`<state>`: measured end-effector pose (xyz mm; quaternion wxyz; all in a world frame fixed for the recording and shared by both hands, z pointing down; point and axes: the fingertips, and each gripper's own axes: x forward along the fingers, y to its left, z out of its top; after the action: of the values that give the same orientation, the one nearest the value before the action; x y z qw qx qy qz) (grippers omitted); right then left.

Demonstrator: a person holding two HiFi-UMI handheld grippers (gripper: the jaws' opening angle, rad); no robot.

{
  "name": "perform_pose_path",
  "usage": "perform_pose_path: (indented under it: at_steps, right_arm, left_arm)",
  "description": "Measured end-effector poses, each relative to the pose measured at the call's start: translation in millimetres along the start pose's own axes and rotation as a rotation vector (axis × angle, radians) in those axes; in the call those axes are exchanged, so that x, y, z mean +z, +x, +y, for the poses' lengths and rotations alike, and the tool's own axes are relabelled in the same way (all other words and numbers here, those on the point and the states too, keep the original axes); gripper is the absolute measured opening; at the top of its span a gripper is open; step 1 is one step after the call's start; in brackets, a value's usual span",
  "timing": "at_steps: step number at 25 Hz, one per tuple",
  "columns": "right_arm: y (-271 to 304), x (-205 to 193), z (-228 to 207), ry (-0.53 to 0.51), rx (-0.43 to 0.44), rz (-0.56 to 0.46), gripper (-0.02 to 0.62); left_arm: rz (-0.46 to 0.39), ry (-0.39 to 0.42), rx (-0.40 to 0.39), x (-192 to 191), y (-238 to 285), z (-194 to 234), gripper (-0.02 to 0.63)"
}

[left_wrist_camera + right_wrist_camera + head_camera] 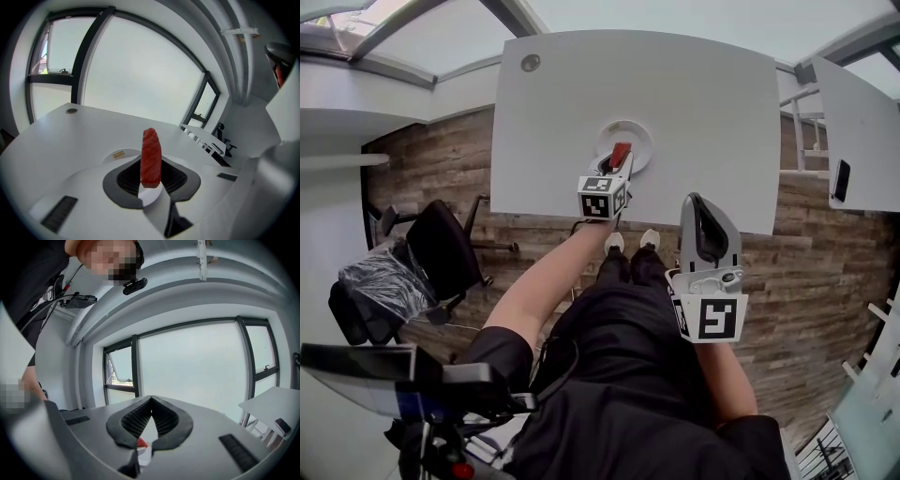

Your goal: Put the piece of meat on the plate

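Lowering looks like the step in hand. On the white table [694, 112], the plate [643, 137] lies under the left gripper [151, 178], whose jaws clamp the piece of meat [151, 154] upright over the plate. Ease down until the meat's lower end touches the plate, then release gently so it tips flat inside the plate's rim. The right gripper [151, 403], closed on nothing, hangs well back from the plate

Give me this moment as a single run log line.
left gripper: shut on piece of meat, over plate | right gripper: shut, empty, away from plate | placing: not yet done
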<state>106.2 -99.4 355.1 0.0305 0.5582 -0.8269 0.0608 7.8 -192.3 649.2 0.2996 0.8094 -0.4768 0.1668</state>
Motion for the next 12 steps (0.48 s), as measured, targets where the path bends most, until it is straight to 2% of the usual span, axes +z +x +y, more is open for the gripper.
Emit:
perform_pose_path:
  at_steps: [3, 12]
  right_arm:
    - [0.3, -1.6, 0.8, -0.004, 0.002, 0.003, 0.005]
    - [2.9, -0.6, 5.8, -0.007, 0.025, -0.006, 0.005]
  left_arm:
    - [0.009, -0.007, -0.010, -0.8, 4.9, -0.4, 0.094]
    - [0.052, -0.014, 0.027, -14.6, 20.8, 9.2, 0.094]
